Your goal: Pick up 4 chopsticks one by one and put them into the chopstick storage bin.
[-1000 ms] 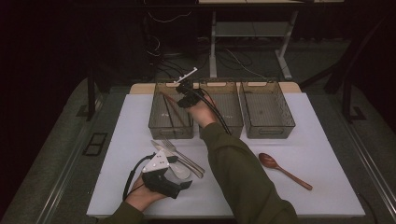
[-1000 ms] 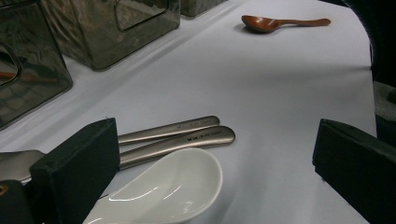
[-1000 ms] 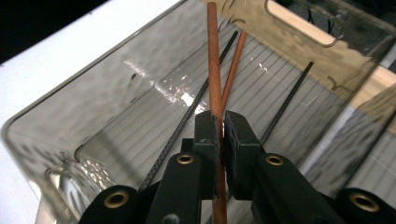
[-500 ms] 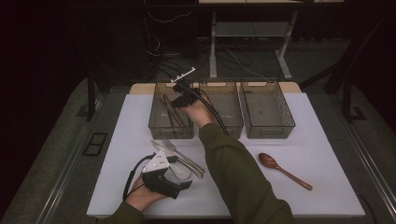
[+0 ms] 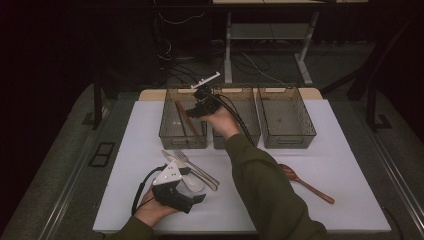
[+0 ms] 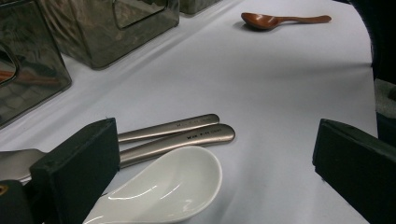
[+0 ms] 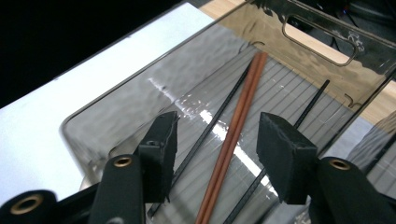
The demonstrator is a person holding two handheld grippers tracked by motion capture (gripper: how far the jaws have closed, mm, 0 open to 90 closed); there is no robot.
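My right gripper [image 5: 194,111] hovers over the left clear bin [image 5: 170,134]. Its jaws have just been opening, and my right gripper [image 7: 217,140] now stands open. A pair of brown chopsticks [image 7: 240,112] lies on the bin floor below the gap, free of the pads, and appears as brown chopsticks [image 5: 181,117] from above. Black chopsticks [image 7: 210,126] lie beside them. My left gripper [image 5: 197,198] rests near the table's front edge, and the left gripper [image 6: 217,179] is open wide. A white ceramic spoon [image 6: 163,186] lies by its left jaw, untouched.
Metal cutlery [image 5: 195,167] lies beside the white spoon [image 5: 192,182], its handles [image 6: 182,135] pointing right. A wooden spoon [image 5: 305,182] lies at the front right. A middle bin [image 5: 252,135] and a right bin [image 5: 287,117] stand beside the left one on the white mat [image 5: 350,150].
The right gripper's jaws have gone from shut to open over the left bin, and the brown chopsticks now lie loose in it. The left hand has not moved.
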